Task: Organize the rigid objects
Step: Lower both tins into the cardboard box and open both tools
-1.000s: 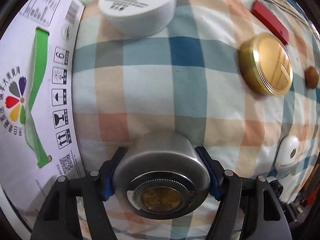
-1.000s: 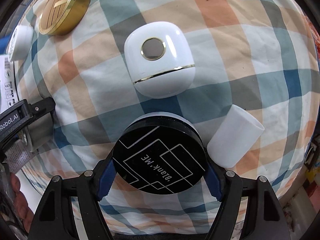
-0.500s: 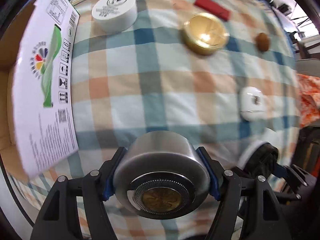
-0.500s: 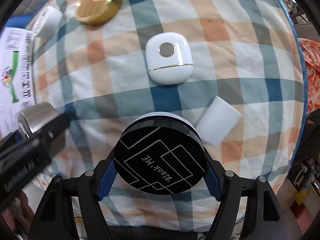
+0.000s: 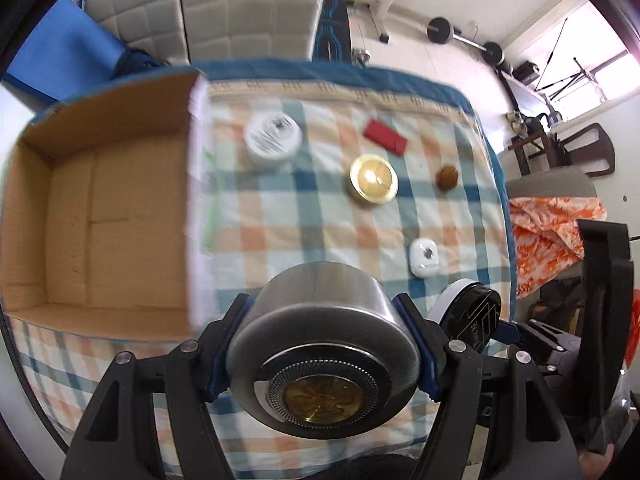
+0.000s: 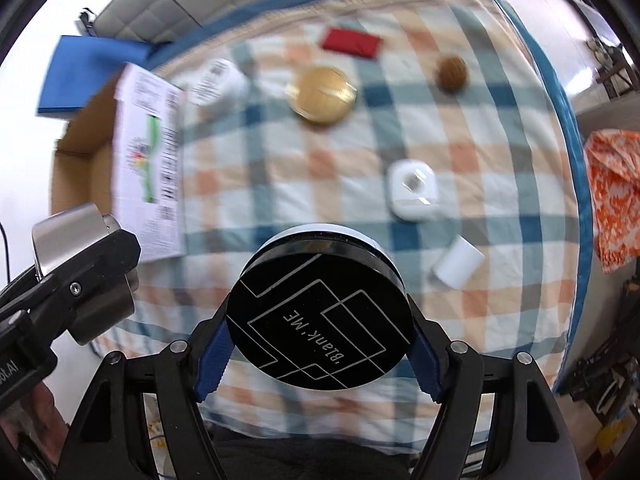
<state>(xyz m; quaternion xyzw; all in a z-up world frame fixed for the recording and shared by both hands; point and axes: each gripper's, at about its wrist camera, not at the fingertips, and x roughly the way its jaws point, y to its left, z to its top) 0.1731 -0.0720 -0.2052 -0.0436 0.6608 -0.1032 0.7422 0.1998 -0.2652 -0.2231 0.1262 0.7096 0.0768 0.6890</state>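
Note:
My left gripper (image 5: 324,344) is shut on a silver metal tin (image 5: 320,320) with a gold centre, held high above the checked cloth. My right gripper (image 6: 318,344) is shut on a round black-lidded jar (image 6: 318,308) marked with white lines. In the right wrist view the silver tin (image 6: 68,232) and left gripper show at the left edge. In the left wrist view the black jar (image 5: 472,316) shows at the right. An open cardboard box (image 5: 100,220) lies at the left of the cloth.
On the cloth lie a white round jar (image 5: 272,140), a red flat case (image 5: 384,136), a gold tin (image 5: 374,178), a brown nut-like ball (image 5: 447,177), a white square case (image 5: 424,258) and a white cylinder (image 6: 458,266). Orange cloth (image 5: 552,228) and furniture stand right.
Both grippers have risen well above the cloth with their objects still held. The view has widened, so the box's inside, the far table edge and the room now show.

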